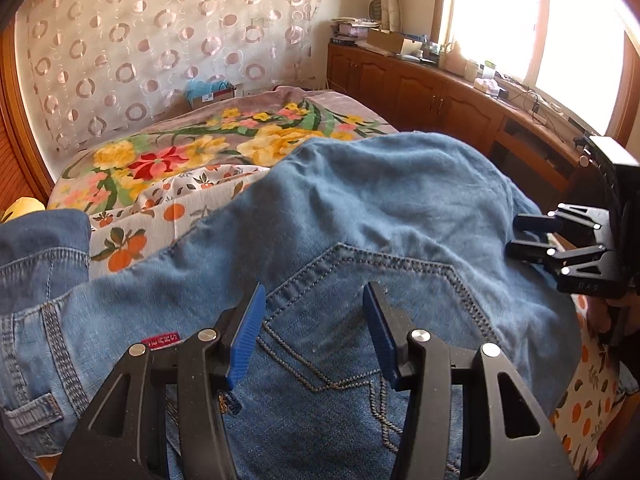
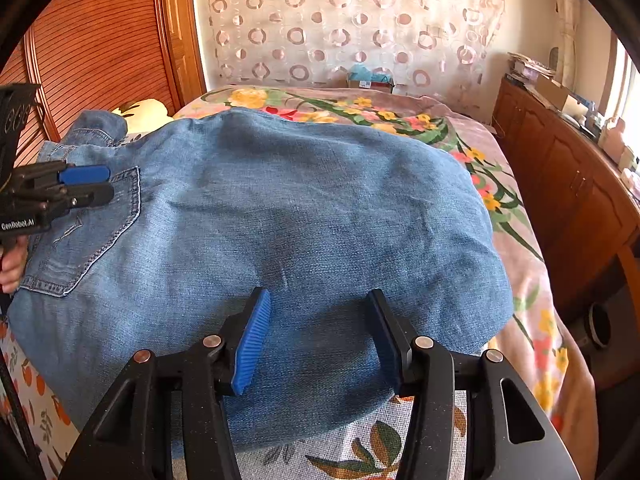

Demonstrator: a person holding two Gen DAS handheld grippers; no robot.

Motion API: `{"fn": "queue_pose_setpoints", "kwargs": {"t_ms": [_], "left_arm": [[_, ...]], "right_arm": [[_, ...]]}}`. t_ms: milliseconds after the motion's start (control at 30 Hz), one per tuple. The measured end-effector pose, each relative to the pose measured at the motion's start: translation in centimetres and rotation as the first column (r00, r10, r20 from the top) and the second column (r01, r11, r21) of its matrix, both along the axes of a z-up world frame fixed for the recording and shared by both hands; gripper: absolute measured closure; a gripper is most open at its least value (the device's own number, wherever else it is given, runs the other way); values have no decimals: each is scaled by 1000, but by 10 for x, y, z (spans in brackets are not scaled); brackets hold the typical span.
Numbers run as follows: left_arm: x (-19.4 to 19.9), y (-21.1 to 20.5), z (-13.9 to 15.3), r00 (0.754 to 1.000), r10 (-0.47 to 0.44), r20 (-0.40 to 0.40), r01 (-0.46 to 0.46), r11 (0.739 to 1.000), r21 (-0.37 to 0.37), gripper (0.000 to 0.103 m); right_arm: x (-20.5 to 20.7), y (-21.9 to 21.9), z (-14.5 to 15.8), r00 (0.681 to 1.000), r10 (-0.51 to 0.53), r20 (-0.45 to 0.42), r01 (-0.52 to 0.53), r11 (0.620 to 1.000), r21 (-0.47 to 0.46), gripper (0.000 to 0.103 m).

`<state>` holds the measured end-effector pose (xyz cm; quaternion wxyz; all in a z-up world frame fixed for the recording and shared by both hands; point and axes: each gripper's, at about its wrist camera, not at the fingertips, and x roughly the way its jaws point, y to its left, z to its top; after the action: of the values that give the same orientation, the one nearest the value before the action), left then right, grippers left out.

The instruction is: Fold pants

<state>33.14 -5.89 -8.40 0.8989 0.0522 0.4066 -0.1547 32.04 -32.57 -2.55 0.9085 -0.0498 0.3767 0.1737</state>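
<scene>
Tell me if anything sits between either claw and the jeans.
Nothing visible does. The left claw hangs open right over the back pocket of the jeans, bare denim between its pads. The right claw is open over the folded leg near the jeans' edge, also with no other thing in its way.

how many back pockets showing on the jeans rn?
1 on the jeans. The back pocket is at the waist end, under the left gripper; its stitched edge also shows in the left wrist view. A second may be folded under.
</scene>
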Motion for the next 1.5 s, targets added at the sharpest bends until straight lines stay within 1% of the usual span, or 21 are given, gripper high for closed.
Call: {"fn": "queue_pose_setpoints", "kwargs": {"t_ms": [100,233,367,467,567,733,833,933,967,1033,1067,1100,1133,1233,1300,1367,1433,1500], "left_arm": [[0,1,-5,1000,3,4,-3,1000,1,51],[-2,-1,-7,1000,5,12,-5,1000,18,51],[-3,0,-7,1000,7,12,-7,1000,3,51],[-4,0,-7,1000,8,14,-8,1000,1,51],[-5,0,-8,1000,7,16,-7,1000,8,51],[-4,2,-8,1000,6,15,-6,1000,8,51],[-4,2,-8,1000,6,15,-6,1000,10,51],[-4,2,-8,1000,6,14,-6,1000,8,51],[-5,1,-8,1000,6,15,-6,1000,8,51],[-4,1,-8,1000,6,15,-6,1000,8,51],[-4,1,-9,1000,7,17,-7,1000,9,51],[-4,1,-9,1000,7,18,-7,1000,10,51],[-4,2,-9,1000,7,18,-7,1000,11,51],[-4,3,-8,1000,9,22,-9,1000,14,51],[-5,5,-7,999,13,29,-14,1000,17,51],[-7,6,-4,999,22,42,-23,999,27,51],[-12,9,4,997,28,68,-30,999,33,51],[-20,14,16,995,30,92,-32,999,23,51]], "right_arm": [[-1,-5,1,1000,-6,3,6,1000,23,51],[-4,-25,6,998,-64,-2,64,995,78,51],[-1,-62,17,987,-163,0,161,978,131,51],[6,-88,17,975,-218,-38,221,960,173,51],[17,-108,11,962,-256,-94,271,938,218,51],[40,-121,-6,944,-271,-187,317,901,297,51],[51,-131,-11,938,-269,-220,332,879,342,51],[59,-135,-13,934,-267,-239,341,866,366,52],[61,-137,-14,933,-267,-242,343,861,374,53],[62,-140,-15,935,-261,-239,339,855,391,70],[60,-140,-14,935,-266,-232,341,853,394,75],[58,-140,-13,935,-273,-225,344,854,392,93],[56,-139,-11,940,-261,-222,332,854,401,97],[43,-132,-1,943,-291,-163,332,865,377,98],[38,-133,5,938,-316,-146,348,854,388,98],[33,-131,11,936,-329,-122,350,853,388,98],[29,-131,22,934,-345,-89,352,853,385,98],[25,-125,33,938,-341,-54,336,866,371,98]]}}
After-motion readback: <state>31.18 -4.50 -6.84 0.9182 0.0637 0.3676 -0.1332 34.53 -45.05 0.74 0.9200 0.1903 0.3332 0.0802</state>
